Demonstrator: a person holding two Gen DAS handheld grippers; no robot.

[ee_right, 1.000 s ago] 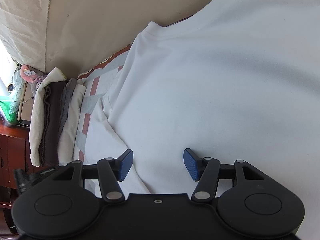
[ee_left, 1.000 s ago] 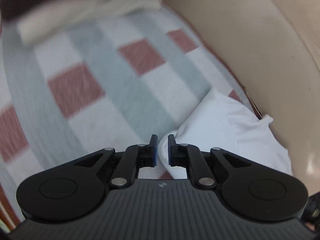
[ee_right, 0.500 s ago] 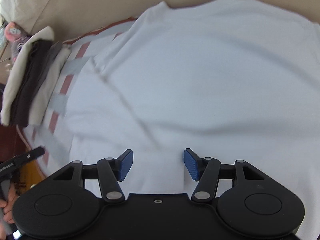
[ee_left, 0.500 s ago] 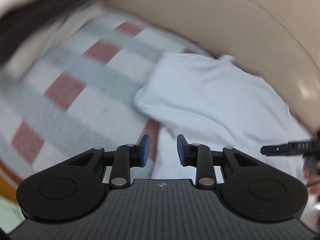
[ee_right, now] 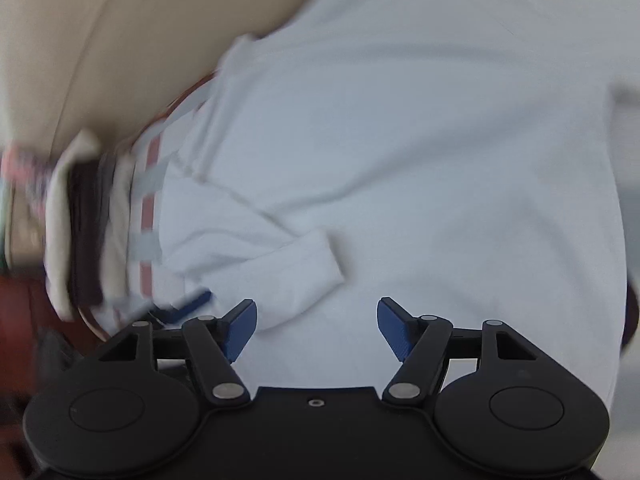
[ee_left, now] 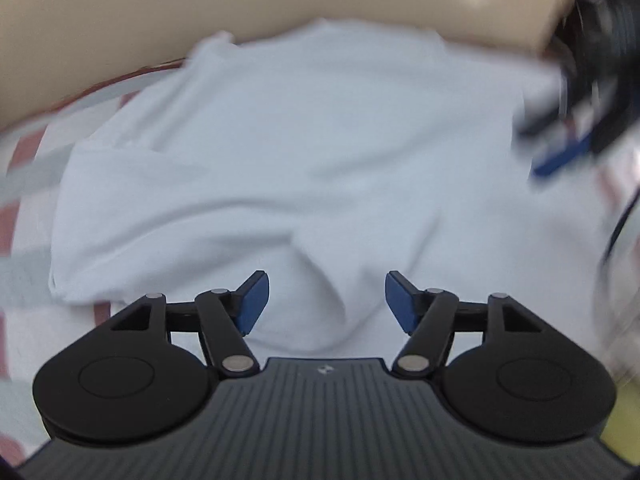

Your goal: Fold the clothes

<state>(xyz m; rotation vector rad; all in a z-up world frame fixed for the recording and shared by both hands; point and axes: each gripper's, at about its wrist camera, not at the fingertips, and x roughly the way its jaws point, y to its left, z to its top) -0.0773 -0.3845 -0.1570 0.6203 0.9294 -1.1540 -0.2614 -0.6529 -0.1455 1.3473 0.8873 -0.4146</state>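
A white long-sleeved shirt [ee_left: 312,152] lies spread on a bed whose checked cover [ee_left: 24,264], in red, grey and white squares, shows past the garment's left edge; both views are blurred. In the left wrist view the left tongs [ee_left: 326,300] hang above the lower part of the shirt, jaws opening, with nothing gripped: the blue pads stand clear of the cloth and only a soft wrinkle in the fabric lies under the gap. One sleeve is laid back over the body of the shirt, making a fold line across its left side. Behind the shirt runs a beige padded headboard [ee_left: 200,4]. At the right edge of that view the right tongs [ee_left: 560,156] appear as a dark smear with one blue pad, over the shirt's far side. In the right wrist view the right tongs [ee_right: 316,330] also hover over the shirt [ee_right: 420,140], jaws opening and empty, with the folded sleeve's cuff [ee_right: 316,264] just ahead of and to the left of the gap. A blue pad of the left tongs [ee_right: 192,304] shows low on the left, near the edge of the garment. Farther left, on the bed cover [ee_right: 148,208], rests a stack of folded clothes [ee_right: 80,232], cream and dark layers seen edge-on.
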